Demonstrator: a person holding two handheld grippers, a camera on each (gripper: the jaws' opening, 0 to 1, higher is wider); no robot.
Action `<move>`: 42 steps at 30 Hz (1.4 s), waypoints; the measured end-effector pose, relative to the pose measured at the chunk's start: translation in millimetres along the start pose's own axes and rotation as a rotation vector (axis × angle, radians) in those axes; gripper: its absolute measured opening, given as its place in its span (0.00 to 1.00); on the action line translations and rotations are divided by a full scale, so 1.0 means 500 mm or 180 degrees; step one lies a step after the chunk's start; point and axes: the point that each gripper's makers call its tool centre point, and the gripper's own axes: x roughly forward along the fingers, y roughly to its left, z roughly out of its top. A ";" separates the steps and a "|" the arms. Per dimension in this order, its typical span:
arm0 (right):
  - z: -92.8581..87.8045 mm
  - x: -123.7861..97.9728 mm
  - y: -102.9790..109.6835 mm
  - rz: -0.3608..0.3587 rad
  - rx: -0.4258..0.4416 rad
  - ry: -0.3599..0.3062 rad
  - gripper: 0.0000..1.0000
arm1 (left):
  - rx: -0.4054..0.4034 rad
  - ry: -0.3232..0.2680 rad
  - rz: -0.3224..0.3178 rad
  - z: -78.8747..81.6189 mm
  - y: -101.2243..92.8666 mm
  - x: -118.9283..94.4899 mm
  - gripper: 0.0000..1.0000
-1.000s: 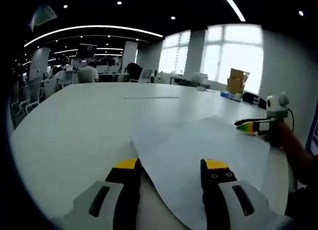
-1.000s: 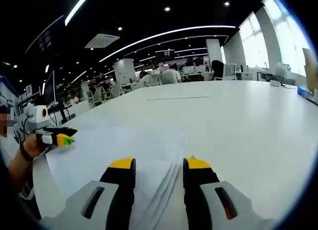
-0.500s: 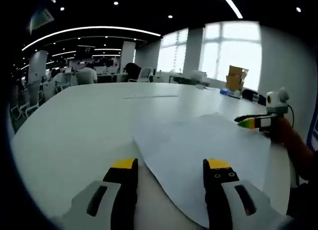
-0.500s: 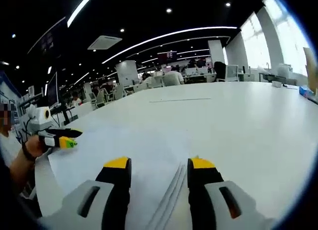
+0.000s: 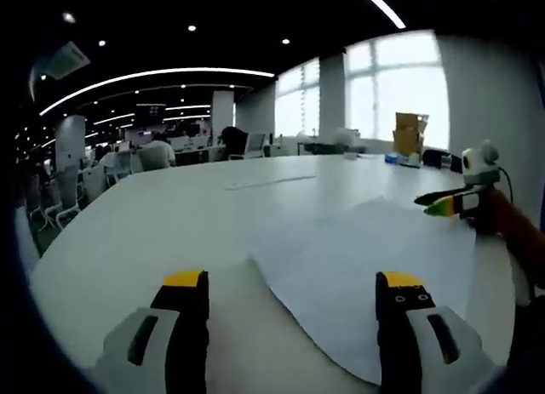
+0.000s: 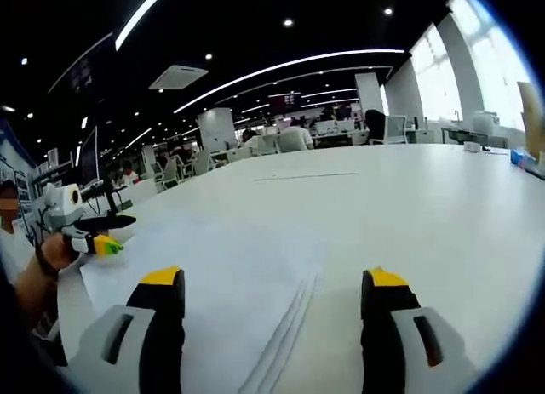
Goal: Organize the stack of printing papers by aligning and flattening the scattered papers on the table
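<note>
White bench (image 5: pixel 153 215) in front of me, w/ loose white papers (image 5: pixel 366 258) fanned near its front edge, sheet edges offset (image 6: pixel 285 334). A thin strip (image 5: pixel 271 182) lies toward the bench's far side, well apart.

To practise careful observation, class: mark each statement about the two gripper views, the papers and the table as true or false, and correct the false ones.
1. The left gripper has its jaws wide apart. True.
2. The right gripper is clamped on a sheet. False: its jaws stand open on either side of the papers' fanned edges, holding nothing.
3. The printing papers lie on a white table. True.
4. The papers form a squared, aligned stack. False: in the right gripper view several sheet edges show offset from one another.
5. A cardboard box stands by the window at the far end. True.
6. A laptop sits on the papers. False: nothing rests on them.
</note>
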 end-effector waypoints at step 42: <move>0.031 -0.118 -0.027 -0.0089 -0.0087 -0.0108 0.90 | 0.0007 0.0068 0.0194 -0.008 0.052 -0.148 0.97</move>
